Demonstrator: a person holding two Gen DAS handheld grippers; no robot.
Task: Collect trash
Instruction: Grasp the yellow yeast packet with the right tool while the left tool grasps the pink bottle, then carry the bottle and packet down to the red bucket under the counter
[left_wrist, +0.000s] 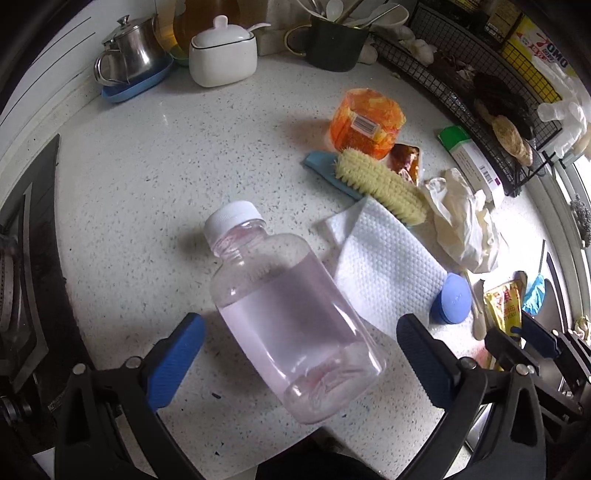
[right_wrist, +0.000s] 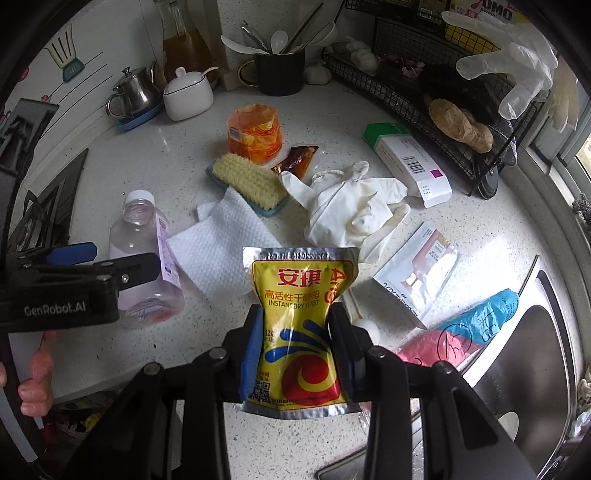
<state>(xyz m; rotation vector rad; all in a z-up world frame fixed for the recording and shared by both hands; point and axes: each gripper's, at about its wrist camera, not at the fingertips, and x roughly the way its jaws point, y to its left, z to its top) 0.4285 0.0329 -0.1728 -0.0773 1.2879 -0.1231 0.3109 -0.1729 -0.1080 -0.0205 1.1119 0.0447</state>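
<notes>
We have our left gripper (left_wrist: 301, 354) spread wide around the clear plastic bottle with a white screw cap (left_wrist: 284, 314), which lies on its side on the white speckled surface (left_wrist: 147, 184). Its long axis runs away from us and a little to the left, cap at the far end and base nearest the jaws. The blue pads (left_wrist: 173, 365) stand apart from the bottle's walls on both sides, so nothing is gripped yet; we judge the body sits squarely between them, and closing across its width, not along its length, is what the next move turns on.

Our right gripper (right_wrist: 295, 354) has its jaws pressed onto the yellow foil sachet of instant dry yeast (right_wrist: 295, 332), pinching it at the waist and holding it upright above the surface. That hand is occupied, so the left is the nearer and only free one for the bottle.

A white embossed paper towel (left_wrist: 384, 258) lies touching the bottle's right flank, and we think the right-hand jaw could catch its edge on closing. The crumpled white latex gloves (right_wrist: 347, 206) lie farther off, beyond the towel.
</notes>
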